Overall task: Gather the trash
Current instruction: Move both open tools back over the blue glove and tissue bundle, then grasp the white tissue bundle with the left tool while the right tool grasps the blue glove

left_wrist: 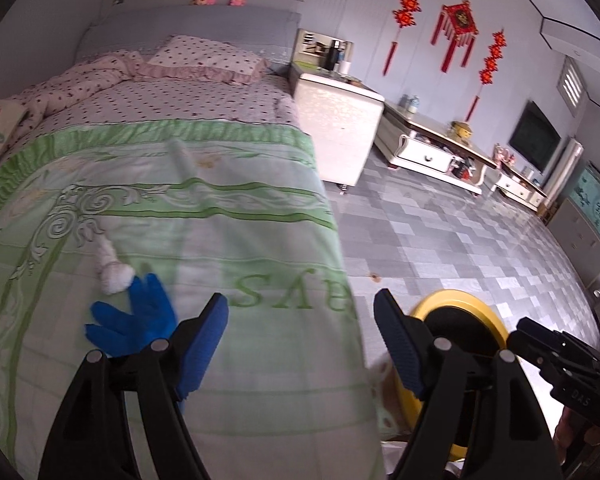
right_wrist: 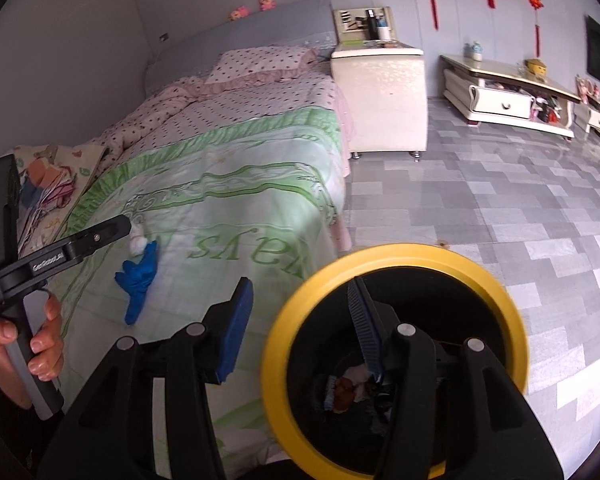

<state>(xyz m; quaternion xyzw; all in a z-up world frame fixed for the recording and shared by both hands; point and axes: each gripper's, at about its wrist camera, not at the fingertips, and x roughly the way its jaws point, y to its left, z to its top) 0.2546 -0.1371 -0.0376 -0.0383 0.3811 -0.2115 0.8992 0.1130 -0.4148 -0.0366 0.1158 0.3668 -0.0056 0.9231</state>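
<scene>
bin (right_wrist: pixel 396 252) already holding some scraps | blue glove (left_wrist: pixel 134 316), white wad (left_wrist: pixel 112 270) lying left of bin, uncollected | left gripper (left_wrist: pixel 300 344) gaping empty | right gripper (right_wrist: pixel 300 328) straddling bin rim, unclamped

This is a lived-in home bedroom. A wide bed with a green floral quilt (left_wrist: pixel 188 216) and a pink dotted pillow (left_wrist: pixel 208 58) fills the 10 o'clock side. At 1 o'clock red knotted hangings (left_wrist: pixel 458 24) decorate the wall above a low cream cabinet (left_wrist: pixel 432 152), and at 3 o'clock hangs a dark flat television (left_wrist: pixel 534 142).
</scene>
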